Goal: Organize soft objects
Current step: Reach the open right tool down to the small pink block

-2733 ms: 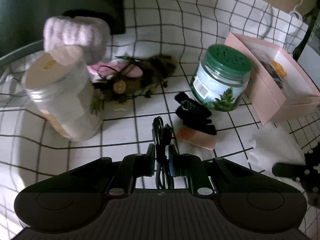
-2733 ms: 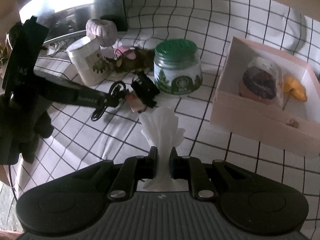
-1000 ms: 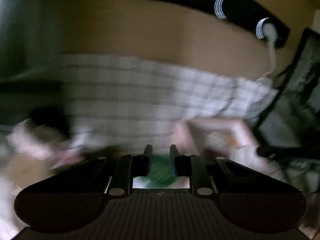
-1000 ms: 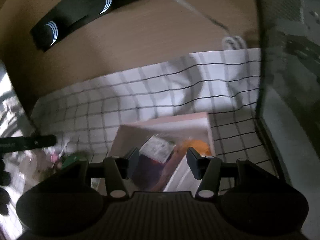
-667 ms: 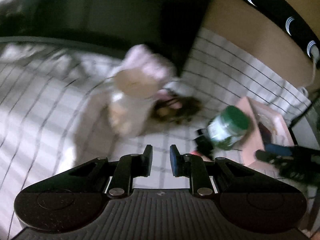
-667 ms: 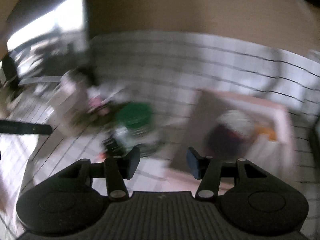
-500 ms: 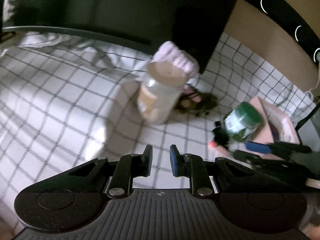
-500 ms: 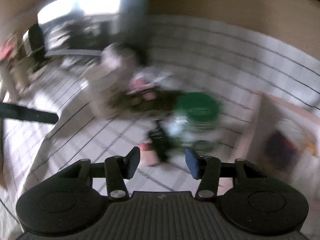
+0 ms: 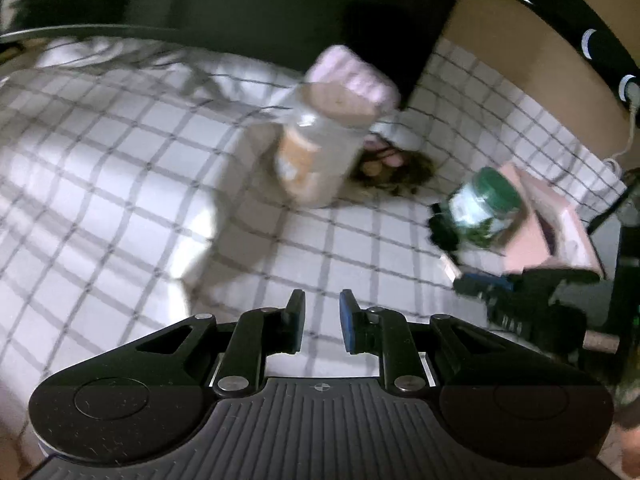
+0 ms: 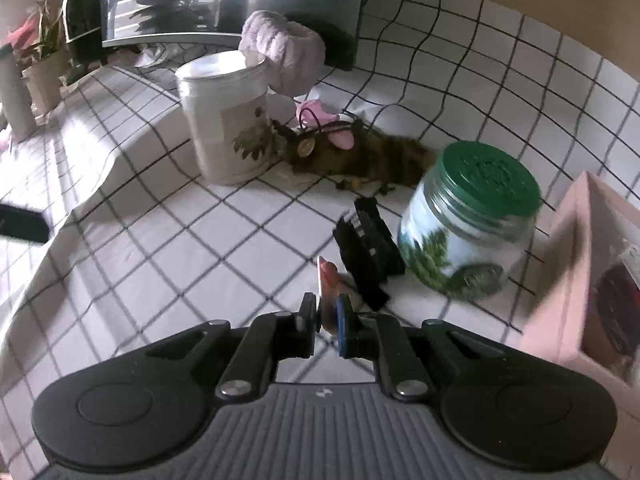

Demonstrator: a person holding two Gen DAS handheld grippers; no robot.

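My right gripper (image 10: 327, 316) is shut on a small salmon-pink pad (image 10: 327, 284) and holds it on edge just above the checked cloth (image 10: 168, 264). A black hair claw clip (image 10: 368, 248) lies right beside it, against a green-lidded jar (image 10: 472, 220). A pink fuzzy scrunchie (image 10: 284, 56) rests on a white jar (image 10: 224, 116). A brown tangled decoration with pink petals (image 10: 352, 148) lies behind. My left gripper (image 9: 321, 320) is slightly open and empty, high over bare cloth (image 9: 120, 200); the right gripper's body (image 9: 528, 296) shows at its right.
A pink open box (image 10: 592, 264) with items inside stands at the right. A dark monitor base (image 10: 320, 8) and a window lie at the back. Potted plants (image 10: 36, 60) stand at the far left. A dark object (image 10: 20, 222) lies at the cloth's left edge.
Both grippers swung about. My left gripper let go of the black cord, my right the white cloth. My right gripper came down by the claw clip and shut on the salmon-pink pad.
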